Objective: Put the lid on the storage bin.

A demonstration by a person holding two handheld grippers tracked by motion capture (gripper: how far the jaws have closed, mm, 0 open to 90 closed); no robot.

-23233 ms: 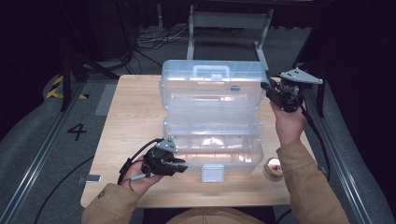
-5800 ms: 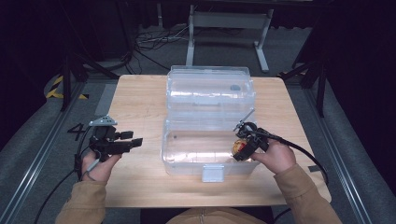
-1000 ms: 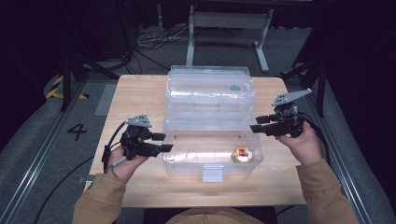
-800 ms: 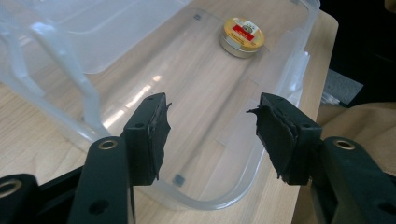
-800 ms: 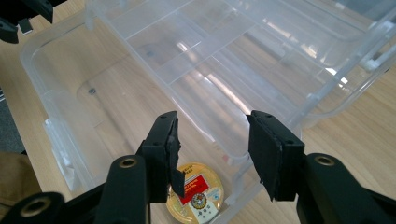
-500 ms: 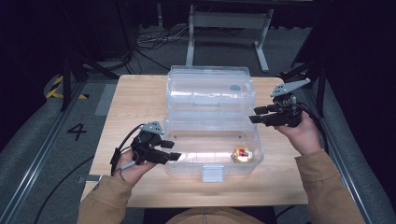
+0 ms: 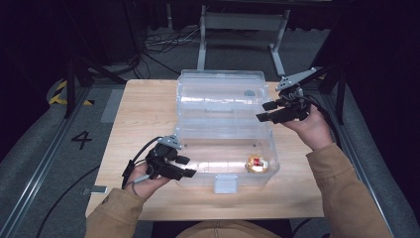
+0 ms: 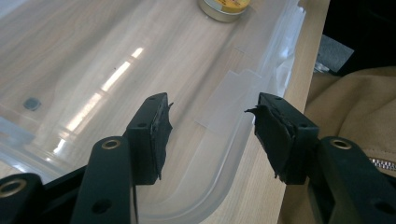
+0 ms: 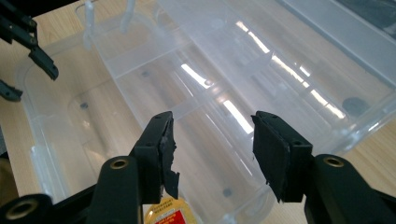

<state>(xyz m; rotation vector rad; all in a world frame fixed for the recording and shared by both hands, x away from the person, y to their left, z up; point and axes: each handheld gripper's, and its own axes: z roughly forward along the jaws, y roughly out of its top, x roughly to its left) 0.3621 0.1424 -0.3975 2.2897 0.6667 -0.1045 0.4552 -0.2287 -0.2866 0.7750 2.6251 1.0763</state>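
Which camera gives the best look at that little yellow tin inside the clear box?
The high view: the whole tin sits in the clear box, at its near right. The left gripper view catches its lower edge at the top of the frame; the right gripper view shows its label at the bottom.

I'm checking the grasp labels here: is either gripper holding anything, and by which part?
Nothing is held. The left gripper and right gripper both stand open over the clear box.

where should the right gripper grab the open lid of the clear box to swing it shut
Probably the lid by its far free edge or right corner, coming from the right where the right gripper hovers open. The lid lies flat behind the box, hinged along the middle, so its thin far rim fits between the jaws and gives the most leverage.
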